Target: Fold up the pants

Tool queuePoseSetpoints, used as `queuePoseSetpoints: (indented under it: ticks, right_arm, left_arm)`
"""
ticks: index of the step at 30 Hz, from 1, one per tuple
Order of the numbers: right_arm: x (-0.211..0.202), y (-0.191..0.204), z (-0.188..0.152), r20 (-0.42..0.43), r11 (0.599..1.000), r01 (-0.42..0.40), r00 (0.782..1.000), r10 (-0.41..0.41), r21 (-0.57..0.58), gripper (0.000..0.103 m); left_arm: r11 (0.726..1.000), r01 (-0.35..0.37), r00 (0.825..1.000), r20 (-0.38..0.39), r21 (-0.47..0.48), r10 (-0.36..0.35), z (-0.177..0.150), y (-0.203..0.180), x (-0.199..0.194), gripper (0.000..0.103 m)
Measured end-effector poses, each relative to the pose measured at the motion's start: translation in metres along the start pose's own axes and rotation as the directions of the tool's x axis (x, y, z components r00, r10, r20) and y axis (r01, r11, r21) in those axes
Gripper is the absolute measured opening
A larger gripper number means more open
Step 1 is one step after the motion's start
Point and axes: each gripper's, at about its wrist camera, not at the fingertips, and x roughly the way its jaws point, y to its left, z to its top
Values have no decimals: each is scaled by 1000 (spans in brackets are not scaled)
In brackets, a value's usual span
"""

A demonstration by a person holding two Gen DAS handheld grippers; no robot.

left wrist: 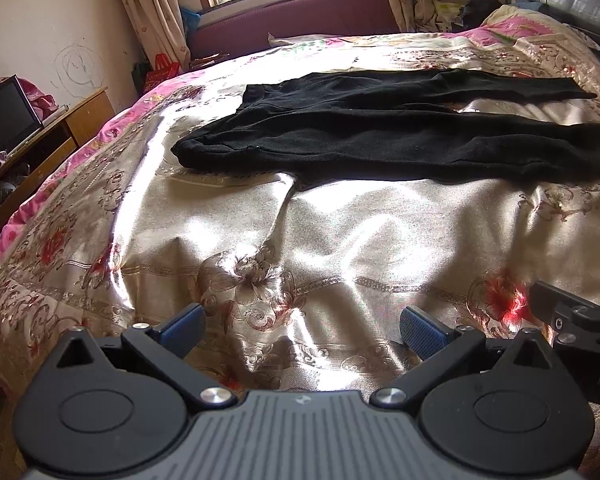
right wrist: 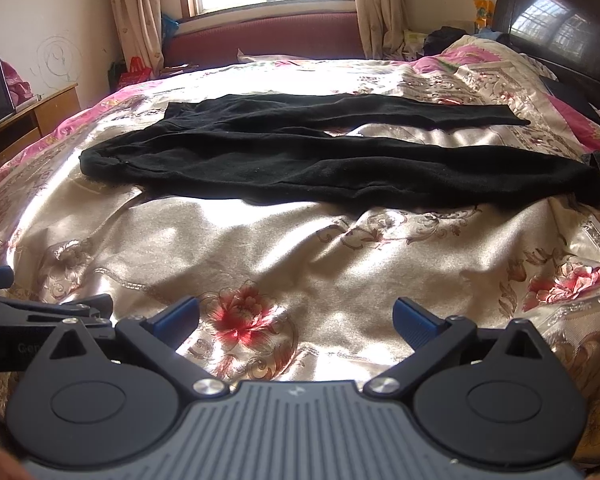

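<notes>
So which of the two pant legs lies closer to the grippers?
The wider, front leg, whose cuff ends at the right near the bed's edge. The other leg lies behind it, toward the window, and looks thinner.

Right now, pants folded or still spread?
Spread. The black pants lie flat across the bedspread, both legs extended and splayed apart, with no fold visible. Both grippers are open, short of the fabric.
</notes>
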Motion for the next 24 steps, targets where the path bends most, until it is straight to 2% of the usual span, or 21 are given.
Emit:
queuePoseSetpoints:
  ticks: [24]
  right_arm:
    - [-2,-2,1,4,1000,-6,1000,6,5,102]
  left_arm:
    - [1000,-18,1000,21,25,17,3,-4,-4,103]
